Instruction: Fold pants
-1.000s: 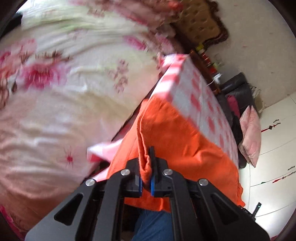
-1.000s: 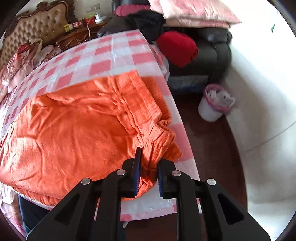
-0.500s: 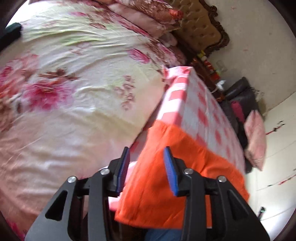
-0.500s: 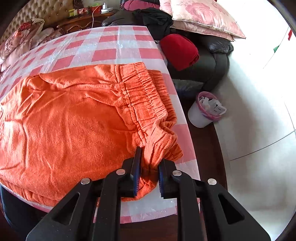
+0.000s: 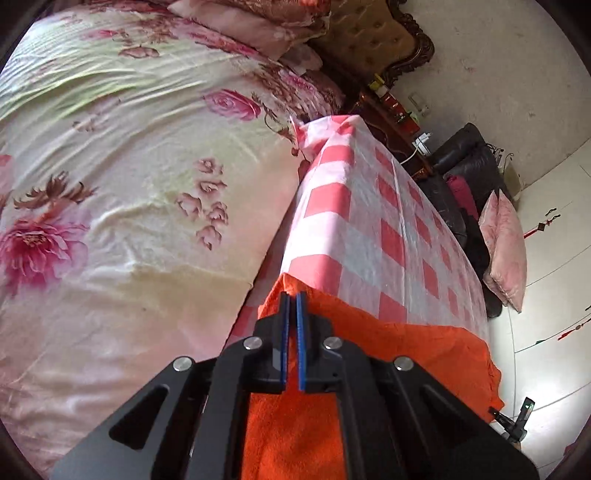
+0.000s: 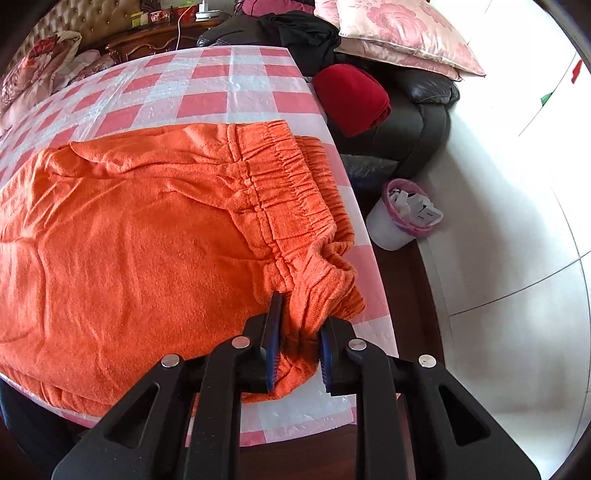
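Orange fleece pants (image 6: 147, 236) lie spread on a table with a red-and-white checked cloth (image 6: 229, 96). The elastic waistband (image 6: 295, 184) is at the right end. My right gripper (image 6: 297, 332) is shut on a bunched fold of the waistband near the table's front right corner. In the left wrist view the pants (image 5: 406, 350) drape over the table's near left end. My left gripper (image 5: 291, 306) has its jaws nearly together at the pants' corner edge; a thin gap shows, and I cannot tell whether cloth is between them.
A bed with a floral cover (image 5: 129, 184) stands close along the table's left side. A dark sofa with a red cloth (image 6: 351, 96) and pink cushions (image 6: 399, 33) lies beyond the table's right end. A white bin (image 6: 402, 214) stands on the floor.
My left gripper let go of the pants, opened wide, then closed to a narrow gap at the pants' corner. My right gripper kept its hold; the waistband now lies flatter on the table.
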The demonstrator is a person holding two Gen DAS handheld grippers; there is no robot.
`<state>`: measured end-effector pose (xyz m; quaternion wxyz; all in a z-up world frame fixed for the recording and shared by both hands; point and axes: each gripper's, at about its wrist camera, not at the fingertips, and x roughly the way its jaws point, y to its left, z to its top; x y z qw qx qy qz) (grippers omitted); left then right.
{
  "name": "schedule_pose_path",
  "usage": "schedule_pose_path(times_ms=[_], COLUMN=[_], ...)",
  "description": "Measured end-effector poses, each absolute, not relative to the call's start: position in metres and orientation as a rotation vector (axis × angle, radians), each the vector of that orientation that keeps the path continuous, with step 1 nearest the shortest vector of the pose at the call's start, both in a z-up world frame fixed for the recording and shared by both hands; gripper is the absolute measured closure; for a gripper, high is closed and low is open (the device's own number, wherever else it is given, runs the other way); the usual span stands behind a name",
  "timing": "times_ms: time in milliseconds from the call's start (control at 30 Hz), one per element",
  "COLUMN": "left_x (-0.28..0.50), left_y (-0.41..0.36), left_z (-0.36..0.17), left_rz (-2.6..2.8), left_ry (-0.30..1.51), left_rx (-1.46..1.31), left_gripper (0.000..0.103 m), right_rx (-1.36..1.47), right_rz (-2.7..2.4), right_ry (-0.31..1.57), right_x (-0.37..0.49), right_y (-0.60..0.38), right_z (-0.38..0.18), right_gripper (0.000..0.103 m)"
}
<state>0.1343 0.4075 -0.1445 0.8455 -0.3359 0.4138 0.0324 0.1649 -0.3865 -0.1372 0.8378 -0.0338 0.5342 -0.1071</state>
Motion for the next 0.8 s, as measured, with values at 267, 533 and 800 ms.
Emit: schedule_pose_path(times_ms=[267,533,800], left_x=[0.128,0.078,0.042], left_y=[0.407,0.243,-0.016], left_z=[-0.15,-0.094,-0.108], left_rz=[0.248,0.041,-0.484], left_ry=[0.893,0.733,0.7], left_rx=[-0.647,-0.245,0.146], left_gripper=[0.084,0.057,0.07], right_rx=[-0.075,0.055,0.263], right_rz=[-0.241,-0.214,-0.12], right_ry=[1.123,1.092,1.023], right_x=[0.163,0.154,0.127], right_y=[-0.385,-0.402,-0.425], right_z=[-0.138,-0.131,-0.121], right_gripper=[0.081,0.084,0.087])
